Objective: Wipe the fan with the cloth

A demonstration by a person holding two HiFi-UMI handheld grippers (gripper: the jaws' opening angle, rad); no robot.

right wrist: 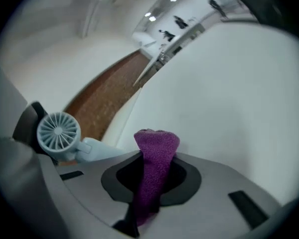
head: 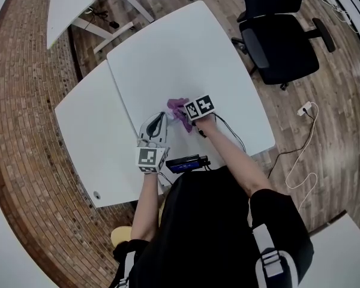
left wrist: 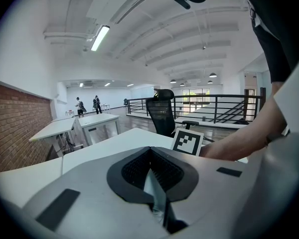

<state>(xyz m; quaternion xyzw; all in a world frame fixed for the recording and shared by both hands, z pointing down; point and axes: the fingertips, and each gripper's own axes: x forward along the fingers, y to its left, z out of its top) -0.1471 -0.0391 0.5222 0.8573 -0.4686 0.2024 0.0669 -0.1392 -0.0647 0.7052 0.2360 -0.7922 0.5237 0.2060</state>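
Open-plan office here: white ceiling with strip lights, a brick wall off to one side, wood-and-brick-pattern flooring, and a big white table (head: 186,47) where it's all happening. Using the small pale blue plastic handheld fan (right wrist: 58,132) as the reference point, it sits over the near part of that table, right in front of the person, out at the tip of the left gripper (head: 158,123). That gripper's jaws are pressed together on a slim pale piece, which I'm fairly sure is part of the fan, so it's acting as the holder. The purple knitted cloth (right wrist: 156,148) is just beside the fan, pinched tight in the right gripper (right wrist: 152,183) with a bunched end sticking out past the jaws. I can't tell whether the cloth is touching the fan. It looks close but apart. So I'd call this the lead-in to the wipe: fan steadied, cloth loaded, no contact yet. The next move would be swinging the bunched end across onto the fan's round grille and rubbing gently, while the left side keeps things from twisting. Beyond the fan, past the table's far corner, there's a black office chair (head: 279,38). The tabletop around the fan looks mostly bare.
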